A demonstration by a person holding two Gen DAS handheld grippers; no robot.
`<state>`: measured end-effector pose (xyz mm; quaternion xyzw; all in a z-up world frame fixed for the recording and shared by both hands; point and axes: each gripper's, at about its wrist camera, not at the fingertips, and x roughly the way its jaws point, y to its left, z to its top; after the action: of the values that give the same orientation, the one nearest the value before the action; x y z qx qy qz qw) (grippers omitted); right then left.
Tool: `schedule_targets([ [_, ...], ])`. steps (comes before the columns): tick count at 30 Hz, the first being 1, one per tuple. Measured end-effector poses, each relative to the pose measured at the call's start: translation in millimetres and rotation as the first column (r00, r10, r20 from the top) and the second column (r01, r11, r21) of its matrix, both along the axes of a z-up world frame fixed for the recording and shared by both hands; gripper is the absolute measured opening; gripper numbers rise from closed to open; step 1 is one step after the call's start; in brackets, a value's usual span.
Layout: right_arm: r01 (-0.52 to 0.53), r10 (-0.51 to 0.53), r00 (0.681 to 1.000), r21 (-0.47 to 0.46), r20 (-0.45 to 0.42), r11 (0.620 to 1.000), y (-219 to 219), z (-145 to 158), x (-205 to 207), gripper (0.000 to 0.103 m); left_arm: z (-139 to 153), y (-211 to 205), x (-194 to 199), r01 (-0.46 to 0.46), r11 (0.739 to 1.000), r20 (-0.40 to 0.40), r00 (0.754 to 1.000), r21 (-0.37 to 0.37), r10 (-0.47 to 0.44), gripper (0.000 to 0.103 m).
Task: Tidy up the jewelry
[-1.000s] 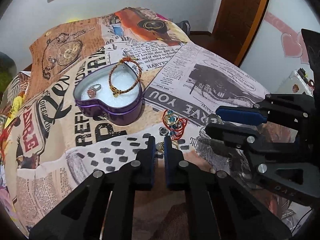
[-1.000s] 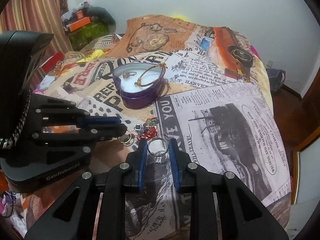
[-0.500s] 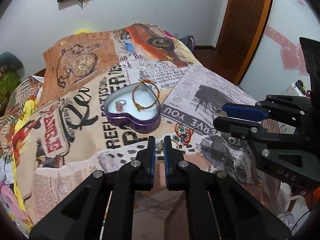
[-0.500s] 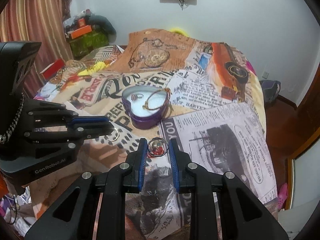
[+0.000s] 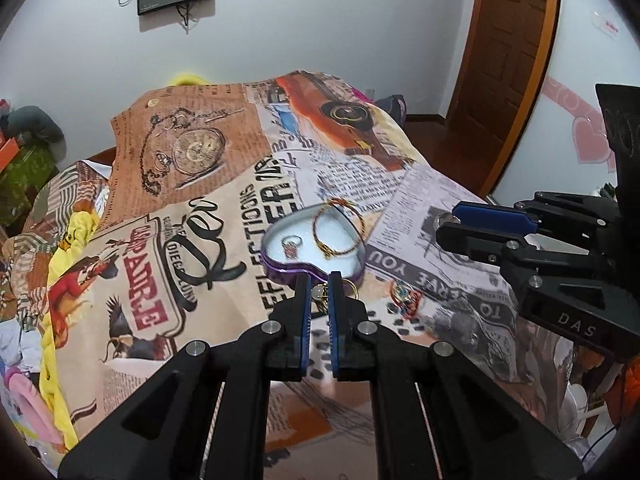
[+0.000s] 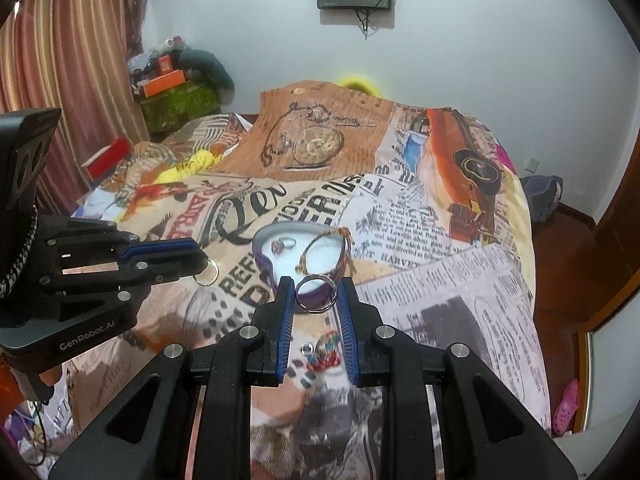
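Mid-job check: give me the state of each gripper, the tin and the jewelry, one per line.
Left gripper: shut on a gold ring.
Right gripper: shut on a silver ring.
Heart tin: open, no lid on.
Bracelet: in the tin, leaning on its rim.
Stone ring: in the tin.
Red beaded piece: loose on the bed.

The small gold piece (image 5: 319,293) pinched at the left fingers (image 5: 305,292) is mostly hidden and too small to identify. The heart-shaped tin (image 6: 280,276) has its near wall covered by the silver ring (image 6: 315,293). The loose trinkets (image 6: 323,354) on the bed are blurred.
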<state>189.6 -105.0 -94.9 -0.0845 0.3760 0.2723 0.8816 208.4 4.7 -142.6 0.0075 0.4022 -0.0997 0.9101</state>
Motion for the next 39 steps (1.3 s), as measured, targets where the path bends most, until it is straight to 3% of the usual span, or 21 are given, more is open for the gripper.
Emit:
schedule_targets([
  [11,-0.006,0.006,1.000,0.003,-0.028,1.000,15,-12,27,0.020,-5,11,30,-0.022,1.000,0.004,1.000,-0.011,0.022,0.006],
  [25,-0.054,0.052,0.995,-0.028,-0.087,0.998,36,-42,51,0.020,-38,19,73,-0.030,0.999,-0.062,0.998,-0.038,0.027,0.006],
  [39,-0.102,0.095,0.989,-0.061,-0.116,0.993,50,-62,57,0.020,-56,19,89,-0.012,1.000,-0.093,0.996,-0.029,0.010,0.006],
])
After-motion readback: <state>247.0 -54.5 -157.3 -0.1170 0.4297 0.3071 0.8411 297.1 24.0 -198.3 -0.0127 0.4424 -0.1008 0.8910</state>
